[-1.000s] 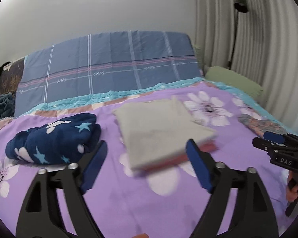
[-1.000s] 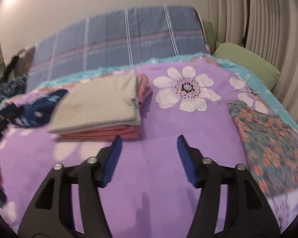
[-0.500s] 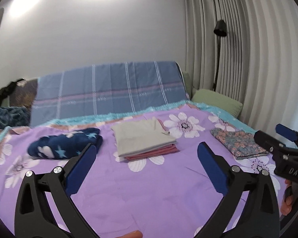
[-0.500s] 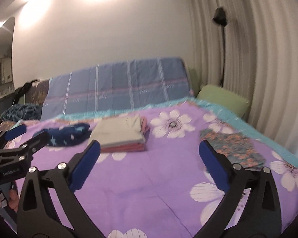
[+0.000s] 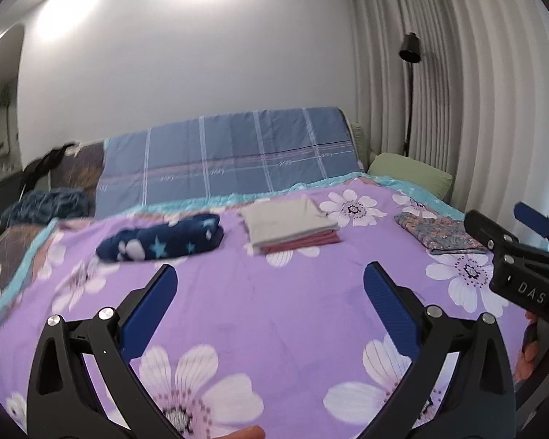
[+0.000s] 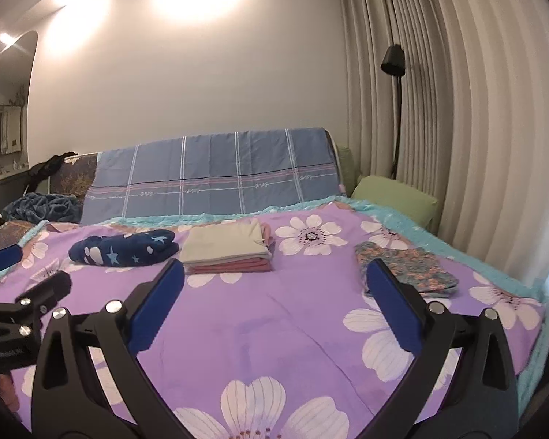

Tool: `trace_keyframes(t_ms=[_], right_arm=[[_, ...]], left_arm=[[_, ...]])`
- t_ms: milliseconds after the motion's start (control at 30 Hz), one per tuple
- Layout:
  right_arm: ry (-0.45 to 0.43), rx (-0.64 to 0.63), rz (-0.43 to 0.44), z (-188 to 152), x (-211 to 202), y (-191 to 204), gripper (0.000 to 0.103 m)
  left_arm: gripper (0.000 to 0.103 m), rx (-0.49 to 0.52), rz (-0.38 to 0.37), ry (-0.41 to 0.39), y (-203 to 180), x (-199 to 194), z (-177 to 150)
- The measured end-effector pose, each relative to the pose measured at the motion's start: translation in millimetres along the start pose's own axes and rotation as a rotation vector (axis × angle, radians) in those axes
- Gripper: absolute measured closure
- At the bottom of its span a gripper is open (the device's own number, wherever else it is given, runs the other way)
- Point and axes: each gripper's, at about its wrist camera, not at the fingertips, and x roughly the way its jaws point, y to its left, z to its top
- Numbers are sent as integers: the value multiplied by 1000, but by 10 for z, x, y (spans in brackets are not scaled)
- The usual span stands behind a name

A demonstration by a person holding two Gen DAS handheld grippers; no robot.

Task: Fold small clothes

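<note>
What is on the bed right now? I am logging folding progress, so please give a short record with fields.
surface: purple floral bedspread
centre: folded stack, beige on pink
left of stack: navy star garment, bundled
right of stack: floral patterned garment, lying flat
left gripper: open, empty
right gripper: open, empty
</note>
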Motion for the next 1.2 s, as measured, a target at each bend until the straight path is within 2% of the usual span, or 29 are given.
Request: trace_keyframes(t_ms=[67,267,467,833,1200], right_arm=[[10,-11,5,-70,-68,25,2],[25,-16,17,-184,-192,86,2],[22,-63,6,-277,-275,177,2],[52,-48,-2,-301,-185,91,2],[78,-46,5,-331,-51,93,2]], left_arm=[[1,-15,1,13,68,-70,-58],[1,27,65,0,86,-181,-148],[1,29,57,15,62,-200,-176],[1,23,33,63,-73,-27,-239],[1,38,37,75,-148,65,-273]])
